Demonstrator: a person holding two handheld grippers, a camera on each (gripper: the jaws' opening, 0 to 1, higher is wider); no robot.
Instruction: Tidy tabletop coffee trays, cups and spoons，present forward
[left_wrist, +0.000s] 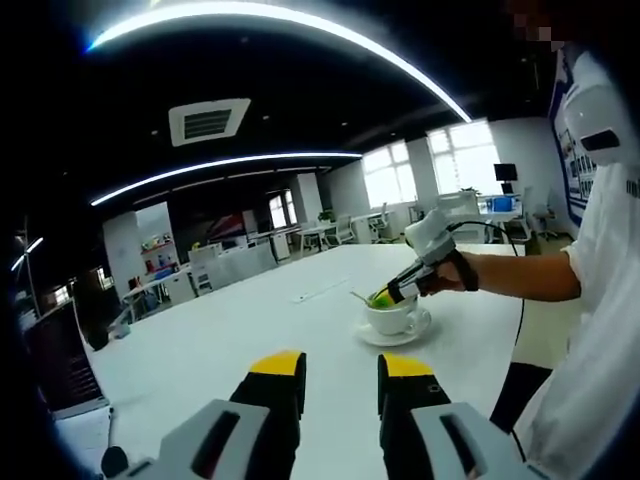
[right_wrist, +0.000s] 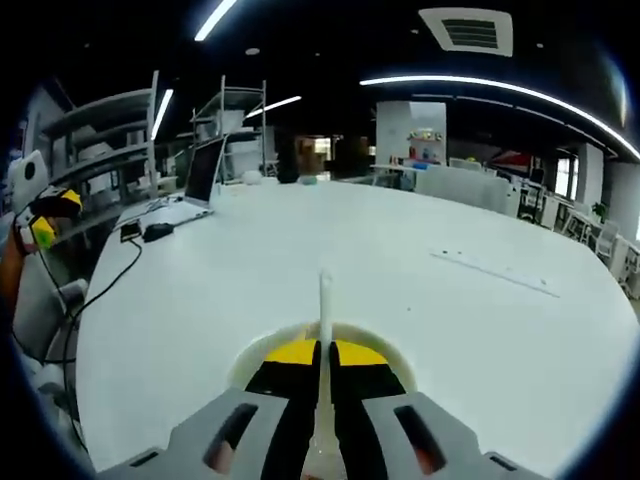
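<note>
White tabletop (left_wrist: 250, 340) runs wide under a dim office ceiling lined with strip lights, with desks and windows far behind. At the bottom centre of the right gripper view, the right gripper (right_wrist: 326, 362) is clenched on a white spoon (right_wrist: 325, 310), whose handle pokes straight up-frame between the yellow-tipped jaws; directly beneath them lies the rim of the cup (right_wrist: 300, 335). In the left gripper view that same gripper sits right of centre, its tips over the cup (left_wrist: 392, 314) standing on its saucer (left_wrist: 395, 337), with the spoon handle slanting out to the left. The left gripper (left_wrist: 340, 372) hangs released at the bottom centre, jaws apart with nothing between them, well short of the cup. By my reading, the cup is set on its saucer and the spoon is being placed; any tray work and the forward presentation seem left to do.
</note>
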